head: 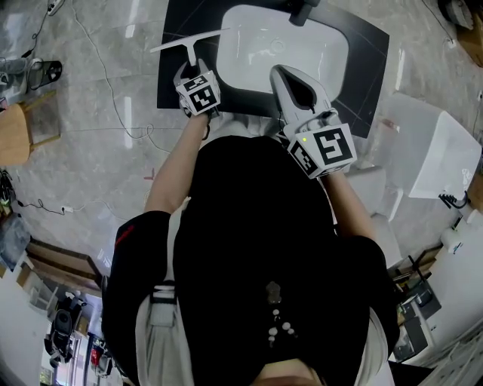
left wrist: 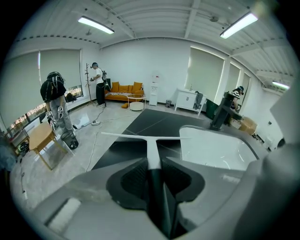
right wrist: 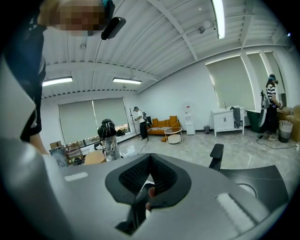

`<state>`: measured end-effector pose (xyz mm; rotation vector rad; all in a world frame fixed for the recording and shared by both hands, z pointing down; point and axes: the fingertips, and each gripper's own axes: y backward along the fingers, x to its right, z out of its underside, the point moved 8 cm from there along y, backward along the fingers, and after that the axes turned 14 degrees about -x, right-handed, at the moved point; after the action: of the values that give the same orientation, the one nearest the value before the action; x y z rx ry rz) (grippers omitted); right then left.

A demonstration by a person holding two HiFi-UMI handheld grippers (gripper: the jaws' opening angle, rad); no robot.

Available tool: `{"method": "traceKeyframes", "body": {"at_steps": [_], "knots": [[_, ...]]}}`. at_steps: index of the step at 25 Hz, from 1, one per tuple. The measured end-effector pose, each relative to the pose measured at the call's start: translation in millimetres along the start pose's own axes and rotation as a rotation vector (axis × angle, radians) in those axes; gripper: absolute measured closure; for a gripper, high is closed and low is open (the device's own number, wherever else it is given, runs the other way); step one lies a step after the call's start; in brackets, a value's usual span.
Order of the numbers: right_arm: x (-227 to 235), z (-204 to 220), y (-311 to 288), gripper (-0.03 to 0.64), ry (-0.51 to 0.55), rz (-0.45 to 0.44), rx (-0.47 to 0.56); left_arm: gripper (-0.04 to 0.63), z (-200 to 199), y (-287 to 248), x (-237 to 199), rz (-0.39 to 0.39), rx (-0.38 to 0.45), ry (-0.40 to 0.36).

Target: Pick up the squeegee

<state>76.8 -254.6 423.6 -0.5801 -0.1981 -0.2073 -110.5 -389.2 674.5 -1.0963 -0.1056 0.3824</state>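
Your head camera looks steeply down past your chest onto the sink [head: 256,38]. From your left gripper [head: 192,69], the view tilts down across that sink, close; from your right gripper [head: 281,73], nearly level. Both share the far sofa [left wrist: 123,89].

Black countertop [head: 364,68] with a white basin [head: 249,68] sunk into it, dark faucet [head: 303,10] at the far rim. Sits over a grey marbled floor [head: 83,173], thin white cable [head: 108,75] snaking across it, small wooden table [head: 13,134] off to the left
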Motion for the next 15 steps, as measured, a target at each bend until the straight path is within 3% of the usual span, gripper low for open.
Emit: {"method": "traceKeyframes", "body": {"at_steps": [6, 15], "knots": [[4.5, 10.5, 24.3, 0.615, 0.018, -0.041, 0.004, 0.489, 13.4, 28.9, 11.8, -0.003, 0.046, 0.010], [18.1, 22.0, 58.6, 0.615, 0.051, -0.115, 0.026, 0.489, 24.9, 92.4, 40.5, -0.011, 0.197, 0.036]]}}
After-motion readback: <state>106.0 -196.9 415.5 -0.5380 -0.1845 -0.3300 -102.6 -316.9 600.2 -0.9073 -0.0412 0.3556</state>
